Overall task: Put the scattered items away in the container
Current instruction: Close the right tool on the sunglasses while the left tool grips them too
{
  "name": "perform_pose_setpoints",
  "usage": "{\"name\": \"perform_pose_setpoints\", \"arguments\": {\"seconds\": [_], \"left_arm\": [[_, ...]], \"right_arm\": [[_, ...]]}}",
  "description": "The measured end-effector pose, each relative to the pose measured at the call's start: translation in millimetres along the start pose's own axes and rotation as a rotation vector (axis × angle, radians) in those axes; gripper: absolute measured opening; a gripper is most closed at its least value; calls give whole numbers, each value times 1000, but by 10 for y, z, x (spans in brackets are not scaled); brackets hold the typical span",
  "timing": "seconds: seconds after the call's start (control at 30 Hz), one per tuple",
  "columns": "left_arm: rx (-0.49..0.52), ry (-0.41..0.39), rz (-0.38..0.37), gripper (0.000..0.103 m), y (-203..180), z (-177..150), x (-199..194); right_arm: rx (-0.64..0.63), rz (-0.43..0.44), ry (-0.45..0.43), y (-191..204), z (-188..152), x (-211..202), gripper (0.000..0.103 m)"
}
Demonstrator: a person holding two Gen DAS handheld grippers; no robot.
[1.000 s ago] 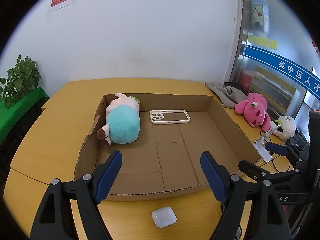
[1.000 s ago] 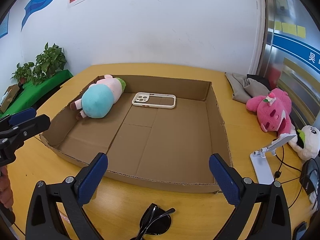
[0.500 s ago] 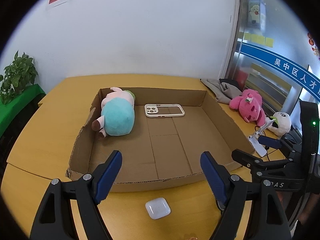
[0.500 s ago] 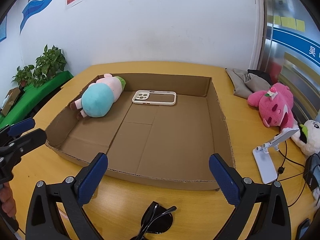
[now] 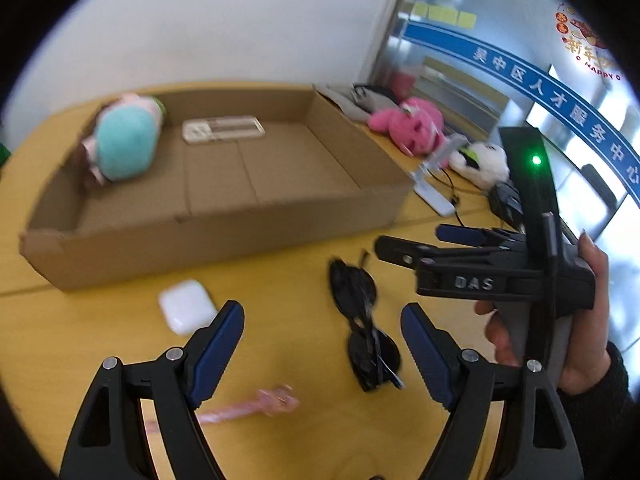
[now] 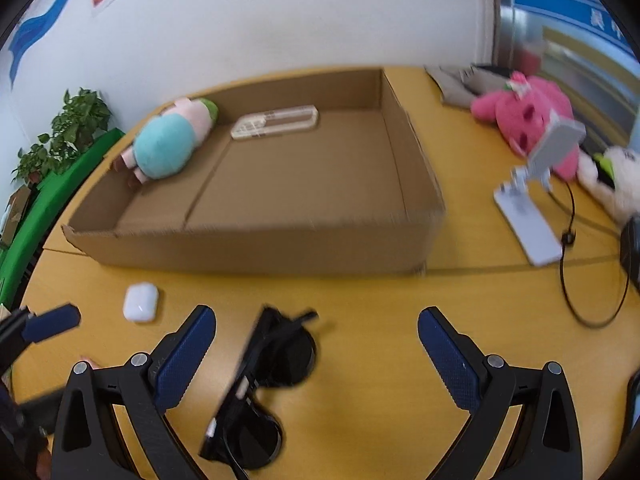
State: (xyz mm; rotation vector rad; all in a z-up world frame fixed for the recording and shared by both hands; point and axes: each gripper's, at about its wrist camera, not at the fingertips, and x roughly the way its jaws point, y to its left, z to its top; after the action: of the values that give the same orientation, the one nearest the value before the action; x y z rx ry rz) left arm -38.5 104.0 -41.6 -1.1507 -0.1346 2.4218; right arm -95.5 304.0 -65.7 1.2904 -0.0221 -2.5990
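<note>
The sunglasses (image 6: 260, 392) are lying folded on the yellow table (image 6: 360, 420), outside the cardboard box (image 6: 256, 248) and just in front of its near wall, with one dark lens and an arm pointing toward the box. The right gripper (image 6: 316, 354) is hanging directly over them with its jaws spread wide and nothing between them; the glasses are sitting toward the left finger rather than centred. To take them well, the judgement is that the gripper should be shifted left until the frame is lying midway between the fingers, then lowered so the pads are closing across the bridge or the stacked arms, not on a lens, since the smooth lens is likely to slip and the thin arm could twist out. The left gripper (image 5: 322, 332) is also standing wide open and empty, hovering over bare table between a white earbud case (image 5: 185, 305) on its left and the sunglasses on its right, with a pink object (image 5: 256, 404) lying just below it; blur is preventing a firm identification of that item. Inside the box, a teal and pink plush toy (image 6: 170, 144) is resting against the far left corner and a phone case (image 6: 276, 122) is lying flat near the back wall. Beyond the box on the right, a pink plush (image 6: 528, 120), a white plush (image 6: 612, 180) and a phone stand (image 6: 532, 200) are sitting well apart from the grippers.
</note>
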Motion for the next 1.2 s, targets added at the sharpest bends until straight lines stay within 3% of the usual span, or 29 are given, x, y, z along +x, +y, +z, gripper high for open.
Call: {"name": "perform_pose_setpoints", "arguments": {"seconds": [0.17,0.33,0.47,0.57,0.73,0.83,1.07,1.1,1.17,1.2], "left_arm": [[-20,88,-76,81,-138,-174,301],[-34,149,-103,76,-198,-247,514],[-41,183,-104,46,-181,-287,606],[-52,188,-106,40,-161,-296,622],[-51,185,-122,34,-162,-258,618],[-51,182,-131,33,-162,-240,619],[-68,170,-155,33,-224,-167,698],[-68,168,-159,33,-239,-163,704],[-65,169,-168,33,-269,-165,713],[-64,170,-170,33,-284,-168,719]], "right_arm": [[25,34,96,-4,-216,222,102],[18,60,135,61,-246,340,100],[0,74,151,96,-284,365,92],[7,83,147,88,-294,341,84],[4,118,151,114,-300,339,54],[5,136,151,122,-302,347,44],[48,169,148,95,-277,310,31],[69,178,141,71,-271,290,28],[96,204,139,56,-266,267,10],[105,202,143,45,-269,272,10]]}}
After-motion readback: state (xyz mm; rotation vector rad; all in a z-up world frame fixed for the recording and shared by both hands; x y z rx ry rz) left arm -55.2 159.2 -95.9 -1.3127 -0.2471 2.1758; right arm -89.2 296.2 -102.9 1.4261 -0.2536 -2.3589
